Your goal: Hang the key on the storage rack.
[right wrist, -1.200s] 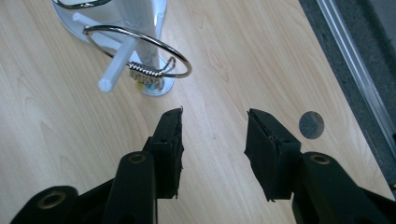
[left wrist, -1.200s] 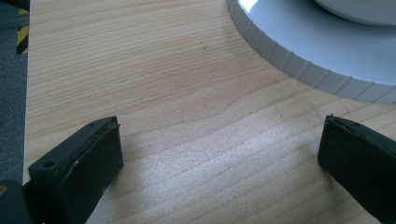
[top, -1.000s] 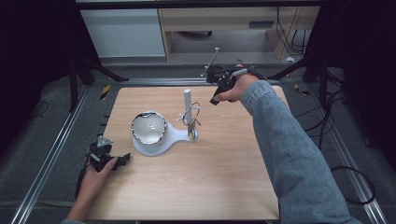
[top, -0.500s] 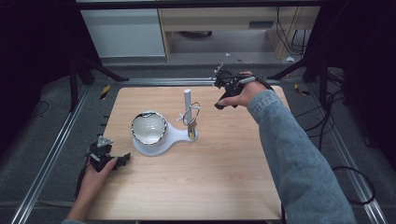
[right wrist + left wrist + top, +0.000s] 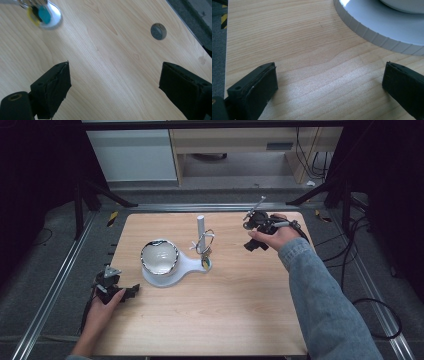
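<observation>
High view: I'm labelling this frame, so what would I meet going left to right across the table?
Left gripper → bowl on the white base → white post → key ring with tags → right gripper.

Free room: near half and right side of table (image 5: 210,320) bare.
Obstacles: white stand (image 5: 172,272) with bowl (image 5: 159,256) left of centre; upright post (image 5: 200,226) and hanging keys (image 5: 205,251) beside it. Open wood between keys and right gripper (image 5: 250,239).
</observation>
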